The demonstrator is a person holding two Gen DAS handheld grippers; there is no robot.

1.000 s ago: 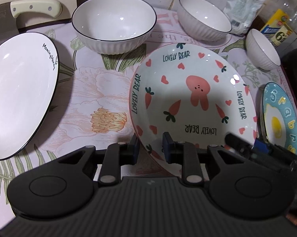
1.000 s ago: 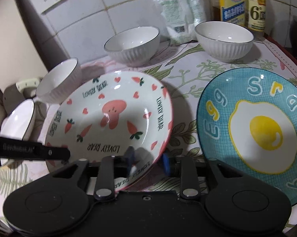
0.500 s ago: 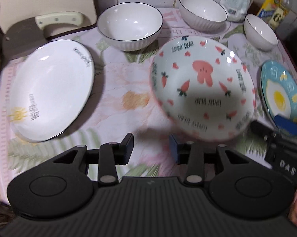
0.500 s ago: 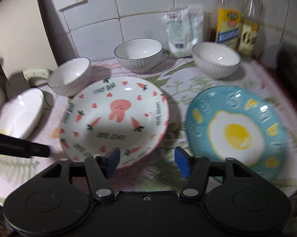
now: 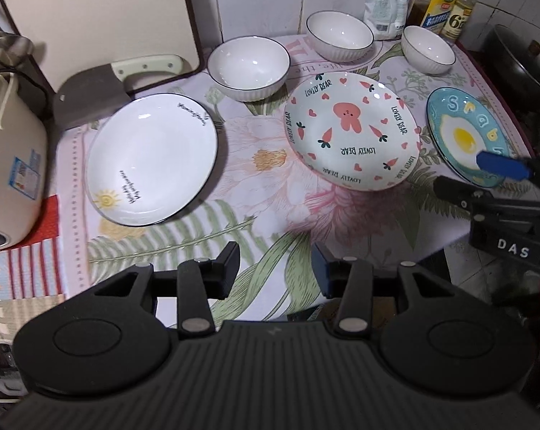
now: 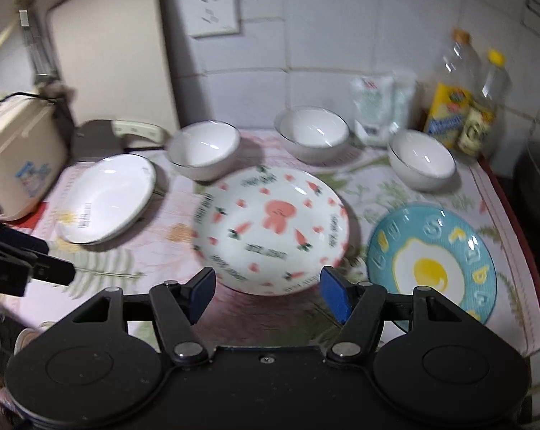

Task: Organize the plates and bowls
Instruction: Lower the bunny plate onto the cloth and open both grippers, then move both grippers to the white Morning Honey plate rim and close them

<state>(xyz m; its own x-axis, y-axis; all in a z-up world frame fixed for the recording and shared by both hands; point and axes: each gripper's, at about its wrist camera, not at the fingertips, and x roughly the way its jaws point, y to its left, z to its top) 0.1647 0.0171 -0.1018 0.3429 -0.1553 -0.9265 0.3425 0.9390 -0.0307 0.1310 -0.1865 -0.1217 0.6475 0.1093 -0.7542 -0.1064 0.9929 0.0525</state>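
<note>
A bunny-and-carrot plate (image 5: 352, 130) lies on the floral cloth, between a white plate (image 5: 151, 157) at the left and a blue egg plate (image 5: 465, 136) at the right. Three white bowls (image 5: 249, 66) (image 5: 339, 35) (image 5: 428, 49) stand behind them. My left gripper (image 5: 275, 268) is open and empty, held back above the table's near edge. My right gripper (image 6: 268, 292) is open and empty, just short of the bunny plate (image 6: 270, 227). The white plate (image 6: 107, 202), the egg plate (image 6: 431, 259) and the bowls (image 6: 203, 150) also show in the right wrist view.
A cream appliance (image 5: 8, 165) stands at the far left. A cleaver (image 5: 101, 87) and a cutting board (image 5: 101, 18) are at the back left. Oil bottles (image 5: 445, 3) and a white packet (image 5: 390, 3) stand by the tiled wall. A dark wok (image 5: 521, 61) sits at the right.
Both grippers opened, let go of the bunny plate and drew back toward the table's near edge. The bunny plate now lies on the cloth.
</note>
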